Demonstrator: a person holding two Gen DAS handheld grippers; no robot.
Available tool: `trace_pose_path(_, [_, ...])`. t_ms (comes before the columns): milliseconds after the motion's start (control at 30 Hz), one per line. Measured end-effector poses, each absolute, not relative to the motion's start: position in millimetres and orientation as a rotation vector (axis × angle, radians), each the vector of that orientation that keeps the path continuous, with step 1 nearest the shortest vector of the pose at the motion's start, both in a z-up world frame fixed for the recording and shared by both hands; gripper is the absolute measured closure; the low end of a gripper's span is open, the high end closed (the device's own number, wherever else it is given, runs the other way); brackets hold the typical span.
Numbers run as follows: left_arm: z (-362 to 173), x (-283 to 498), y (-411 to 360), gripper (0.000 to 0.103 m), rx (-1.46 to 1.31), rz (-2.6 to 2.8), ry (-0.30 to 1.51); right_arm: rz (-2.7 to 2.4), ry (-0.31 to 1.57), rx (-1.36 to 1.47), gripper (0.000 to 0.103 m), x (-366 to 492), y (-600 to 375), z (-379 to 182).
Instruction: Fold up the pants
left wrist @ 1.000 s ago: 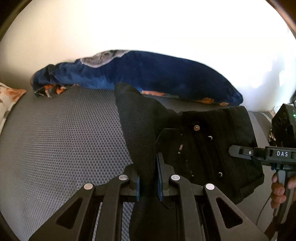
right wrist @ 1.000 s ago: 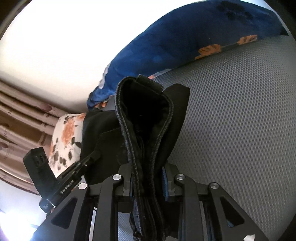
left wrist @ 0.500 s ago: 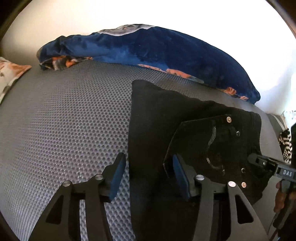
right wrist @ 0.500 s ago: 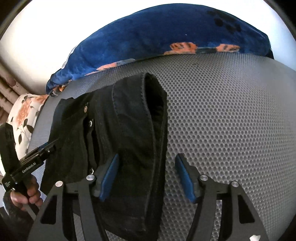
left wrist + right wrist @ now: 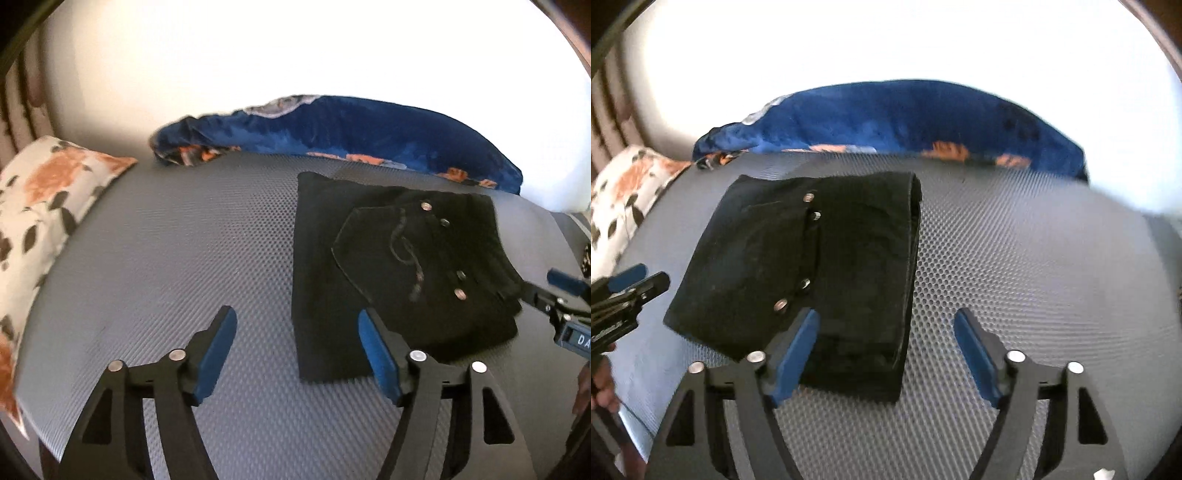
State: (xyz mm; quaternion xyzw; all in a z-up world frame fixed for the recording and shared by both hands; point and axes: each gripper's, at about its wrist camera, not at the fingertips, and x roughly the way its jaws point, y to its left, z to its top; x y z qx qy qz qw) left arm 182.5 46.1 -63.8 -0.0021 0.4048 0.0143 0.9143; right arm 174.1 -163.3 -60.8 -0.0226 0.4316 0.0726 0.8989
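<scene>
The black pants lie folded into a compact rectangle on the grey mesh mattress, back pocket and metal rivets facing up. My left gripper is open and empty, just short of the pants' near left edge. In the right wrist view the folded pants lie left of centre. My right gripper is open and empty at their near right corner, its left finger over the fabric edge. Each gripper shows at the side of the other's view.
A blue blanket with orange print is bunched along the far edge by the white wall. A floral pillow lies at the left. Bare grey mattress spreads to the right of the pants.
Both grippers, shut on the pants and holding them up a second ago, have opened and pulled back. The pants now lie flat and folded on the mattress.
</scene>
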Motion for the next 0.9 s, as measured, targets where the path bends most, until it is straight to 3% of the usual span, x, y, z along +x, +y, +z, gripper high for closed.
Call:
trace_pose_path(300, [-46, 107, 38, 0.021, 0.003, 0.097, 0.771, 0.145, 0.767, -0.055, 0.007, 103, -133, -29])
trace_pose_path(900, [-54, 58, 31, 0.020, -0.018, 0.152, 0.767, 0.156, 0.780, 0.025, 0.003, 44, -127, -37])
